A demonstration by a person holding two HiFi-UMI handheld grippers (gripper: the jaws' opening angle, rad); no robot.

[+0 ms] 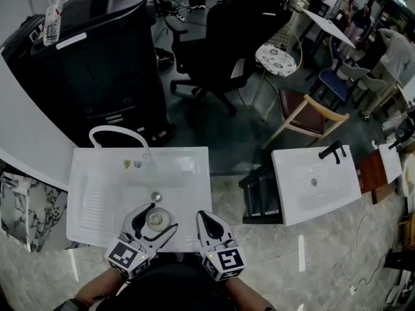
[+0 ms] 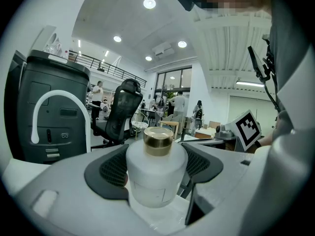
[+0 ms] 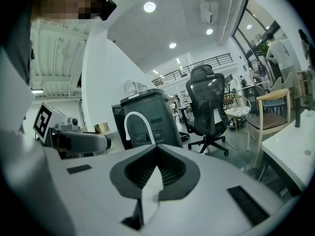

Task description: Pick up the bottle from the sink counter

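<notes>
Bottle (image 1: 155, 219), white with gold cap, stands at near rim of white sink (image 1: 97, 173). Left claw (image 2: 155, 166) grasps it, one pad against each side. Right claw (image 3: 156, 173) is clenched on nothing, just right of the bottle.

Bottle (image 3: 102, 127) mostly hidden behind left gripper (image 1: 157, 218) in right gripper view, only its top shows. Two small bits (image 1: 131, 164) near sink (image 1: 97, 196) back edge: too small to tell.
</notes>
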